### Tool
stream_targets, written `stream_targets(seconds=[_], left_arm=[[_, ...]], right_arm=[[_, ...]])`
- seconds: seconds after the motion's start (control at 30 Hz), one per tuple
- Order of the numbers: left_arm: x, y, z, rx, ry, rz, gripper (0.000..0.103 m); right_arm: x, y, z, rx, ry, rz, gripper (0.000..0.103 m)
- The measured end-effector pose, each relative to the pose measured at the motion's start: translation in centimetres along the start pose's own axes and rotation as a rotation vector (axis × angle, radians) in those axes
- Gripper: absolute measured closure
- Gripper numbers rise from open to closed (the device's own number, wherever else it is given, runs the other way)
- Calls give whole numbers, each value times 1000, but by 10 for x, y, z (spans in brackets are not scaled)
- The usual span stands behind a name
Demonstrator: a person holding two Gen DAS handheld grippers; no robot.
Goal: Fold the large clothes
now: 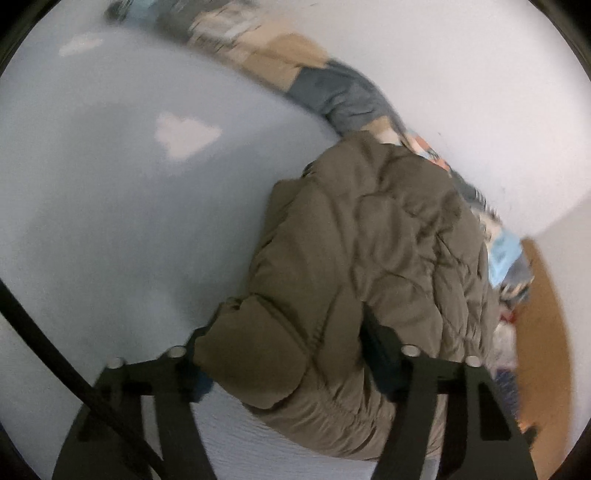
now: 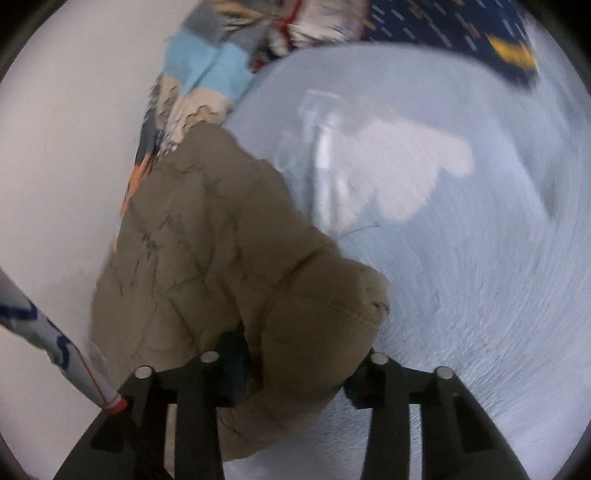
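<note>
An olive-brown quilted puffer jacket (image 1: 362, 258) is bunched up above a pale blue bedsheet (image 1: 110, 221). My left gripper (image 1: 288, 354) is shut on a thick fold of the jacket, fabric bulging between and over its black fingers (image 1: 384, 354). In the right wrist view the same jacket (image 2: 207, 251) hangs in a lump. My right gripper (image 2: 299, 358) is shut on another thick fold of it, with the left finger (image 2: 229, 369) pressed into the fabric. Both views are motion-blurred.
The bedsheet (image 2: 480, 277) has white cloud prints (image 2: 399, 170). A patchwork blanket (image 1: 325, 88) lies along the white wall (image 1: 480, 92). A dark navy patterned cloth (image 2: 461, 33) lies at the far side. A wooden board (image 1: 543, 332) shows at the right. A printed strap (image 2: 55, 339) crosses the lower left.
</note>
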State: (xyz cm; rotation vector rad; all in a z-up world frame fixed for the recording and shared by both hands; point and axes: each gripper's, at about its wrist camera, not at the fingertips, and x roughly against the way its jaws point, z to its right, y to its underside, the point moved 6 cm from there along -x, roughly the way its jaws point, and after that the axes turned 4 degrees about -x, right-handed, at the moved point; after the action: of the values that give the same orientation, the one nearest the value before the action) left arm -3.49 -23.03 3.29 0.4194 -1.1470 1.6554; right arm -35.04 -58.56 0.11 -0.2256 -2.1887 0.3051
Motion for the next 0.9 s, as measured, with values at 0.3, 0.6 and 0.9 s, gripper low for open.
stream_targets(seconds=[0.3, 0.6, 0.9], left_arm=[[35, -2, 44, -283, -151, 94, 56], [76, 14, 47, -325, -150, 94, 57], [156, 84, 17, -289, -132, 87, 57]], right_arm=[[20, 7, -33, 272, 139, 83, 70], [60, 19, -47, 375, 159, 109, 72], [139, 70, -23, 348, 101, 87, 72]])
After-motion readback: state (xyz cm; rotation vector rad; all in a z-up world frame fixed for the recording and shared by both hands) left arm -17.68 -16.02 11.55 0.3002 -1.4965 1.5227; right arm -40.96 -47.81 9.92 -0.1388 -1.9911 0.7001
